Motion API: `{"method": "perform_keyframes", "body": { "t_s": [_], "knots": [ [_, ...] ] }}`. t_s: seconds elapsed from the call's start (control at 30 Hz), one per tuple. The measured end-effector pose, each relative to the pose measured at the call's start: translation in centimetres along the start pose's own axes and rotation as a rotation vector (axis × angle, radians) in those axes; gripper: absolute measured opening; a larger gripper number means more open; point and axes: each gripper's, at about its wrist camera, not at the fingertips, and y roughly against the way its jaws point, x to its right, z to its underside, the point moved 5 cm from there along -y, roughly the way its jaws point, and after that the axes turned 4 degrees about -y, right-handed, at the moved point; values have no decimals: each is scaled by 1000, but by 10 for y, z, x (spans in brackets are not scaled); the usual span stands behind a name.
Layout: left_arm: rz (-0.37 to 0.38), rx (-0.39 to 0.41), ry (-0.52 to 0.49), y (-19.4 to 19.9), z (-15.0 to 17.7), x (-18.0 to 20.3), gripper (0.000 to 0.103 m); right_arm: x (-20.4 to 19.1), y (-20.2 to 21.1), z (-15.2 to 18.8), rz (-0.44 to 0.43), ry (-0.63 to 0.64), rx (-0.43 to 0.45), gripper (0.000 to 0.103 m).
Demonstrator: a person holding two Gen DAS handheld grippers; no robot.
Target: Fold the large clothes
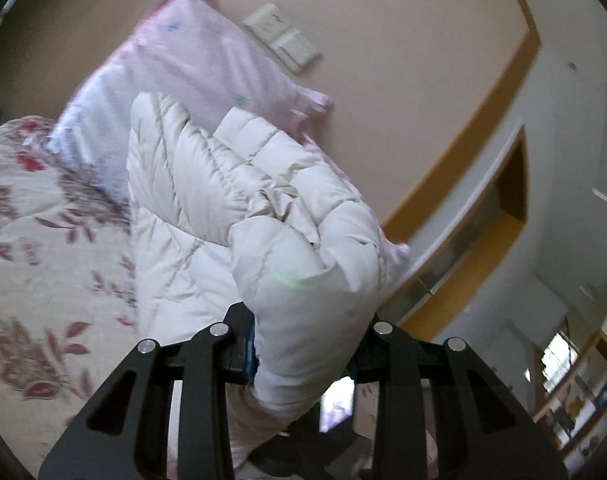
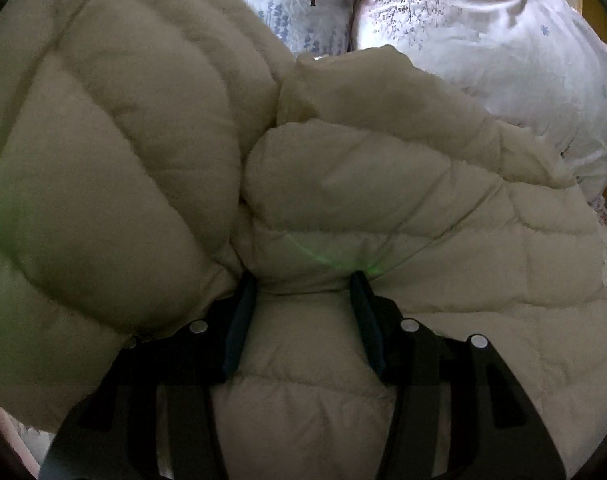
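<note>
Midway thru a fold: the left gripper (image 1: pixel 305 344) has its fingers clamped on a bunched wad of the cream puffer jacket (image 1: pixel 207 184), holding that part up off the bed (image 1: pixel 35 248), prob. so it can be carried over the rest of the garment. Lower part of the jacket lies on the floral bedspread, w/ pink pillows (image 1: pixel 191 60) propped vs. the wall behind. Right wrist view: the right gripper (image 2: pixel 303 280) has fingers (image 2: pixel 239 320) pressed into a thick quilted ridge of the jacket (image 2: pixel 123 180), closed on the padding between them, seemingly to pin that side while the other end moves. Pillows (image 2: pixel 483 40) sit just beyond. Padding is bulky & springy, so folds will likely puff back unless pressed flat.
</note>
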Motion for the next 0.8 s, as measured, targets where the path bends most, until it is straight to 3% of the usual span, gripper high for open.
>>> {"method": "perform_keyframes", "body": {
  "t_s": [0.13,0.27,0.33,0.5,0.57,0.63,0.7,0.73,0.8],
  "knots": [
    [62,-56,-55,-22,12,29,32,5,1,-1,-47,-12,-7,51],
    [57,-98,-110,-39,26,47,32,26,21,-1,-179,-71,-5,52],
    [57,-112,-112,-42,30,49,32,52,45,2,-221,-122,37,55],
    [55,-133,-123,-54,32,49,32,152,98,12,-83,-326,182,61],
    [65,-149,-130,-59,37,55,32,187,96,20,-49,-419,161,61],
    [77,-168,-141,-65,42,59,32,214,84,31,-69,-511,105,60],
    [93,-196,-158,-74,50,66,32,223,70,41,-111,-554,60,48],
    [100,-212,-167,-79,55,70,32,225,61,45,-157,-577,34,34],
    [120,-259,-197,-91,69,79,32,227,47,45,-221,-610,21,29]
  ]
}}
